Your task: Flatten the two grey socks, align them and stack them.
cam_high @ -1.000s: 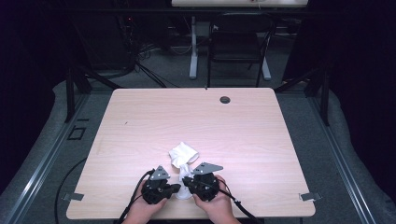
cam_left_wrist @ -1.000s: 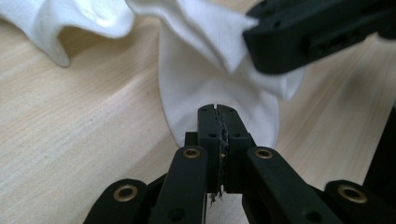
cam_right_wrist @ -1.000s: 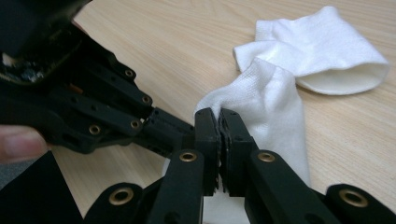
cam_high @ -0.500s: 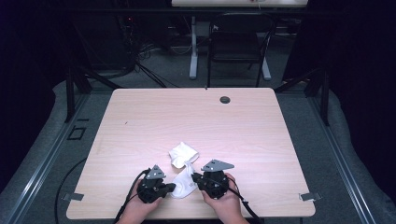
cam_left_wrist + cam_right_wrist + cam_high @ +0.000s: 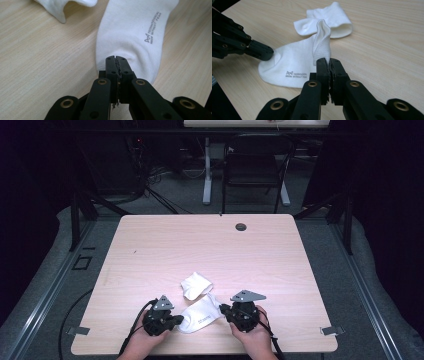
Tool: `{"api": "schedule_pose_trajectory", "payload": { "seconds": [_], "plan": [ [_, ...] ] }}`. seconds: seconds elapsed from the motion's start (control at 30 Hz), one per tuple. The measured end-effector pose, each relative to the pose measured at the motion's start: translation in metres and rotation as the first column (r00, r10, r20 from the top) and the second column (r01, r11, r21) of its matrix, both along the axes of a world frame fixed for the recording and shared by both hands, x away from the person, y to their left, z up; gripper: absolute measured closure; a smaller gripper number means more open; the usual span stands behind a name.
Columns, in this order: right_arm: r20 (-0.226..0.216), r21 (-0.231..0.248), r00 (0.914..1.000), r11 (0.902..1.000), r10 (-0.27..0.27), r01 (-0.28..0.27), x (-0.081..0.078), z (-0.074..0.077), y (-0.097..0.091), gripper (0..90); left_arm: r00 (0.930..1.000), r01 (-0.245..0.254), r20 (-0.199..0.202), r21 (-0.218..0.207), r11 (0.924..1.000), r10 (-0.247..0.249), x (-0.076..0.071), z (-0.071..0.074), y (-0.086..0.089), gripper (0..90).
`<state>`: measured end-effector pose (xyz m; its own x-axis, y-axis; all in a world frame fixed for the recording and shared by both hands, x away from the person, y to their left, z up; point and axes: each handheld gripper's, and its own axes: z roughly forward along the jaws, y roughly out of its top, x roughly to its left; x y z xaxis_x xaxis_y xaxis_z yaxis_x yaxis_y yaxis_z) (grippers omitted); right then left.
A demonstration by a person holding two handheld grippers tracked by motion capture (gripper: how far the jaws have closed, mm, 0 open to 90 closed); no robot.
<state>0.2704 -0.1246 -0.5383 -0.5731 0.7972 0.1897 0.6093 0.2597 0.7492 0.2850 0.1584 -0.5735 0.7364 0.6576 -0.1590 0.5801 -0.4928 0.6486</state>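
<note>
The white sock (image 5: 201, 314) lay flat near the front edge of the tabletop (image 5: 150, 245), stretched between both tools. The left hand-held gripper (image 5: 116, 61) had its jaws pressed together on the sock's toe end. The right hand-held gripper (image 5: 329, 62) was clamped on a raised fold of the sock's other end. A second white sock (image 5: 195, 285) lay crumpled just behind, touching the first.

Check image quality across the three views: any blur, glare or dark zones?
High view: table evenly lit, surroundings dark, slightly soft. Left gripper view: printed sock sharp, lettering legible, no glare; left gripper in focus. Right gripper view: sock and right gripper crisp, far table softer.
</note>
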Motion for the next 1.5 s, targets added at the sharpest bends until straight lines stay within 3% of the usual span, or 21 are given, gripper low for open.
{"api": "schedule_pose_trajectory", "payload": {
  "seconds": [0.3, 0.47, 0.6, 0.7, 0.77, 0.9, 1.1, 1.13, 1.5],
  "plan": [
    [-0.087, -0.01, 0.996, 0.9997, -0.021, 0.02, 0.001, -0.014, -0.011, 83.3, 0.9999, -0.008, 0.012, -0.006, 0.9999, 0.008, 0.007, -0.001, 0.005, 86.2],
    [-0.085, -0.052, 0.9955, 0.998, -0.042, 0.038, 0.003, -0.019, -0.012, 78.7, 0.9999, -0.008, 0.01, -0.019, 0.9998, 0.008, 0.009, -0.002, 0.006, 86.1],
    [-0.052, -0.029, 0.997, 0.998, -0.058, 0.056, 0.004, -0.015, -0.018, 75.5, 0.9999, -0.011, 0.008, -0.031, 0.9995, 0.011, 0.01, 0.0, 0.007, 85.2],
    [-0.014, 0.015, 0.9995, 0.9995, -0.029, 0.029, 0.003, -0.01, -0.018, 75.9, 0.9997, -0.013, 0.019, -0.05, 0.9986, 0.014, 0.009, 0.004, 0.008, 84.5],
    [-0.018, 0.025, 0.9998, 0.9997, 0.009, -0.009, 0.004, -0.01, -0.013, 79.2, 0.9998, -0.013, 0.014, -0.064, 0.9979, 0.014, 0.007, 0.007, 0.008, 84.5],
    [-0.036, -0.023, 0.9972, 0.9975, 0.066, -0.067, 0.008, -0.017, 0.001, 84.1, 0.9999, -0.01, 0.009, -0.069, 0.9976, 0.011, 0.002, 0.009, 0.006, 84.4],
    [-0.072, -0.088, 0.9964, 0.9948, 0.045, -0.051, 0.017, -0.033, 0.005, 85.7, 1.0, -0.005, -0.005, -0.03, 0.9995, 0.004, 0.001, 0.003, 0.0, 84.2],
    [-0.088, -0.092, 0.9954, 0.9947, 0.037, -0.045, 0.017, -0.035, 0.004, 85.9, 1.0, 0.003, -0.003, -0.009, 1.0, -0.003, 0.002, 0.001, 0.0, 84.3],
    [-0.109, -0.093, 0.9936, 0.9949, 0.03, -0.04, 0.01, -0.036, 0.001, 85.1, 0.9994, -0.028, -0.018, -0.026, 0.9993, 0.028, 0.007, -0.001, 0.008, 85.4]
  ]
}}
